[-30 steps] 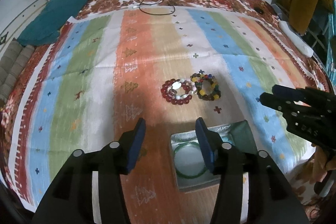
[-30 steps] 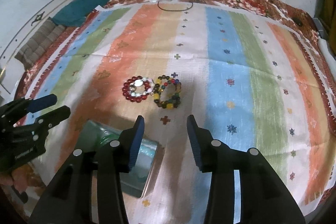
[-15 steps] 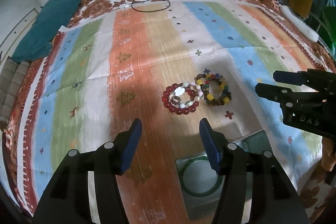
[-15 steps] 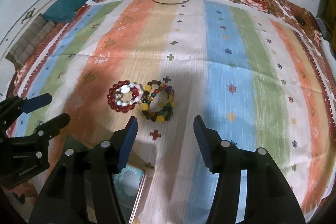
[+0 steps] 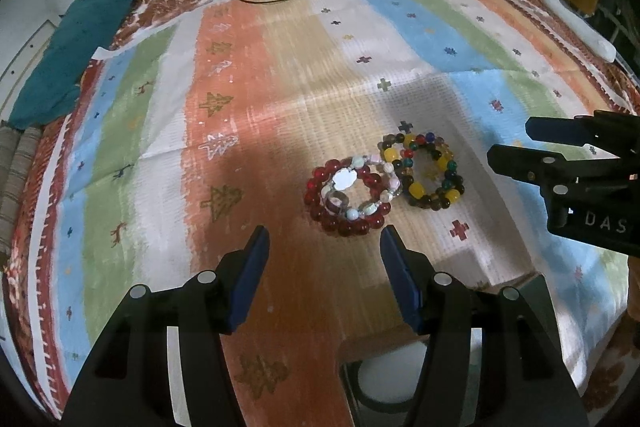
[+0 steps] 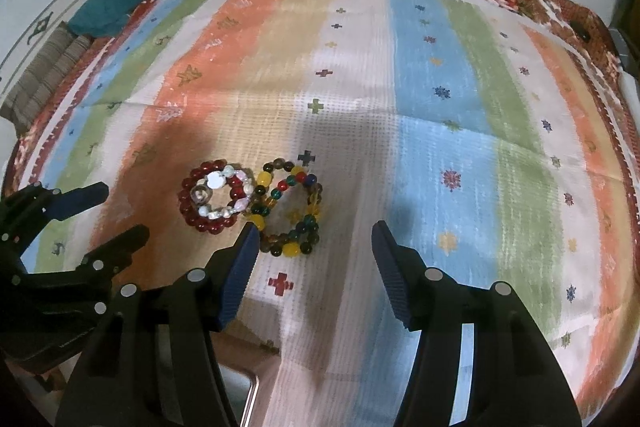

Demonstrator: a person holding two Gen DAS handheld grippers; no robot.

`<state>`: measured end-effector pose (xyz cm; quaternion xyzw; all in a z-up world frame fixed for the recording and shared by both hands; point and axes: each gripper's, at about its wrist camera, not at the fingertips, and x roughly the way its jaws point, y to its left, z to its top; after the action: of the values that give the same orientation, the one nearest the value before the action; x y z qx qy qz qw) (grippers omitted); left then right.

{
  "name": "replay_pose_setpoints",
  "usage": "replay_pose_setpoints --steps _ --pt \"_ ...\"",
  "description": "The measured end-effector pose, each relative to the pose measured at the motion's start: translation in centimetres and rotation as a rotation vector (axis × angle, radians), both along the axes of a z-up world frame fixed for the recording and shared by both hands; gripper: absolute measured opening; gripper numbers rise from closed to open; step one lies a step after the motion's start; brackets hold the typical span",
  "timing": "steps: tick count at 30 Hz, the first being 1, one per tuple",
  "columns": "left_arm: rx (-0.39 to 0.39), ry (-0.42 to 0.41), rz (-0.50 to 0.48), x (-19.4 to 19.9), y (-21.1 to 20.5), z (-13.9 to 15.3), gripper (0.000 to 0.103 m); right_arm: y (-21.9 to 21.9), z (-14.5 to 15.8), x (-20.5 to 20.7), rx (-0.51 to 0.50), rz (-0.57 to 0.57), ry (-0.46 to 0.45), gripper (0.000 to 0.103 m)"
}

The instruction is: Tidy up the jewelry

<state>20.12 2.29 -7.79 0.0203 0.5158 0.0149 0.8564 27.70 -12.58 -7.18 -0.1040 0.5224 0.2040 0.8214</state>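
A striped woven cloth (image 5: 256,115) in orange, blue and green covers the bed, flowered border at its edges, broad bare room all round. Mid-cloth lie a red bead bracelet (image 5: 348,197) and a multicoloured bead bracelet (image 5: 424,171), touching. The left hand-held gripper (image 5: 324,247) and right hand-held gripper (image 6: 312,243) have just been opening; both gape empty.

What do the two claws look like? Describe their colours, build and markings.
Both the left claw and the right claw are matte black plastic with two tapering fingers, ribbed dark blue pads and round silver screw heads. The right claw's body carries white "DAS" lettering. No cables or sleeves show.
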Motion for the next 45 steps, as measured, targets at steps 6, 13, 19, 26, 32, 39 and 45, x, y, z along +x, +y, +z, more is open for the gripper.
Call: replay_pose_setpoints --steps 6,13,19,26,32,39,45 --pt "-0.015 0.022 -0.012 1.3 0.0 -1.2 0.058 0.2 -1.2 1.3 -0.006 -0.012 0.027 0.058" --pt "-0.037 0.022 -0.057 2.7 -0.7 -1.7 0.058 0.4 -2.1 2.5 -0.007 -0.023 0.054 0.058" --pt "-0.04 0.04 -0.09 3.8 -1.2 -2.5 0.058 1.2 -3.0 3.2 -0.02 -0.012 0.066 0.058" --pt "-0.051 0.055 -0.124 4.9 -1.7 -3.0 0.055 1.5 -4.5 4.5 -0.019 -0.017 0.113 0.05" --pt "-0.06 0.083 -0.148 5.9 -2.2 -3.9 0.05 2.2 -5.2 4.9 -0.031 -0.003 0.123 0.041" --pt "-0.07 0.124 -0.162 7.1 -2.3 -4.8 0.034 2.7 -6.4 5.5 -0.048 0.02 0.143 0.019" --pt "-0.08 0.158 -0.207 7.5 -2.9 -5.4 0.024 3.5 -6.7 5.5 -0.063 0.048 0.137 0.012"
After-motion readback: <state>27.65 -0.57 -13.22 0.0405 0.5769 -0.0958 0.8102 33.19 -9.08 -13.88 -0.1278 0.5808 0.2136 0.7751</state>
